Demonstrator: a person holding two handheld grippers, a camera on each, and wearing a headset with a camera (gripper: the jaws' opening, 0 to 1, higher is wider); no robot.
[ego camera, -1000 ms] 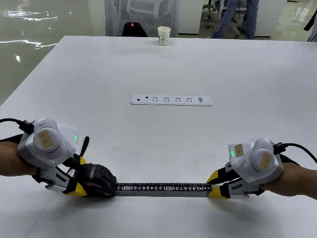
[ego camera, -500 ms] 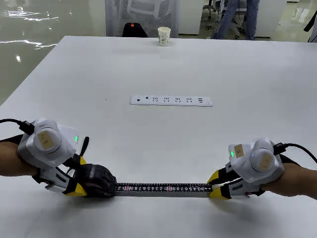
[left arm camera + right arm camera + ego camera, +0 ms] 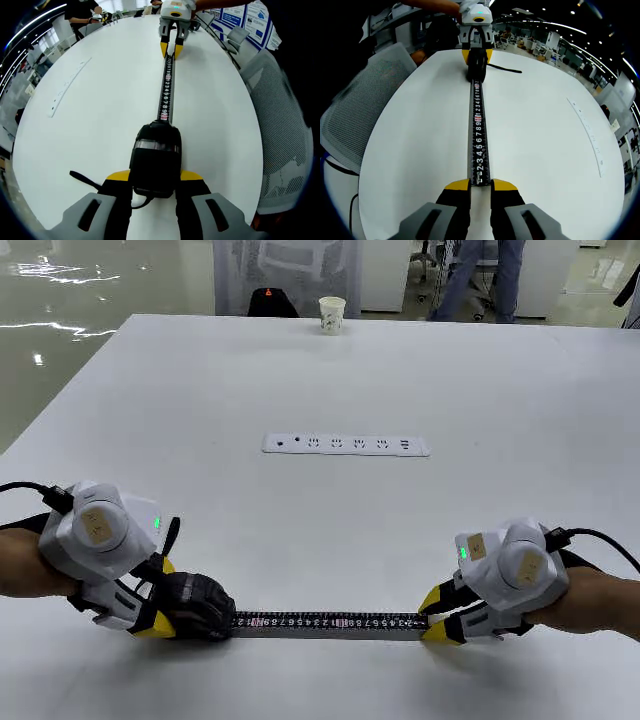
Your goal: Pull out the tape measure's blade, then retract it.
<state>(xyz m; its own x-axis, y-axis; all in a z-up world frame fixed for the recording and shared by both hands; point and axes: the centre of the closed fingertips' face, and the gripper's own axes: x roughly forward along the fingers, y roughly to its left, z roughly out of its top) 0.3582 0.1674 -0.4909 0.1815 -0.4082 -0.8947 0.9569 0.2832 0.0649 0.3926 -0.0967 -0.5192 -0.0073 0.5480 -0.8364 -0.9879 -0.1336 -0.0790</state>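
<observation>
White table (image 3: 350, 370): power strip (image 3: 346, 444) mid-surface, paper cup (image 3: 331, 313) at far edge. Glossy floor (image 3: 60, 300) beyond. Near edge: left gripper (image 3: 155, 176) clamped on tape measure case (image 3: 155, 155); blade (image 3: 330, 621) flat on tabletop, tip pinched in right gripper (image 3: 480, 185).

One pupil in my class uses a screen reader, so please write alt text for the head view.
Two hand-held grippers hold a tape measure's blade pulled out along the near edge of a white table: the left gripper clamps the black case, the right gripper pinches the blade's end. Farther back lie a white power strip and a paper cup.
</observation>
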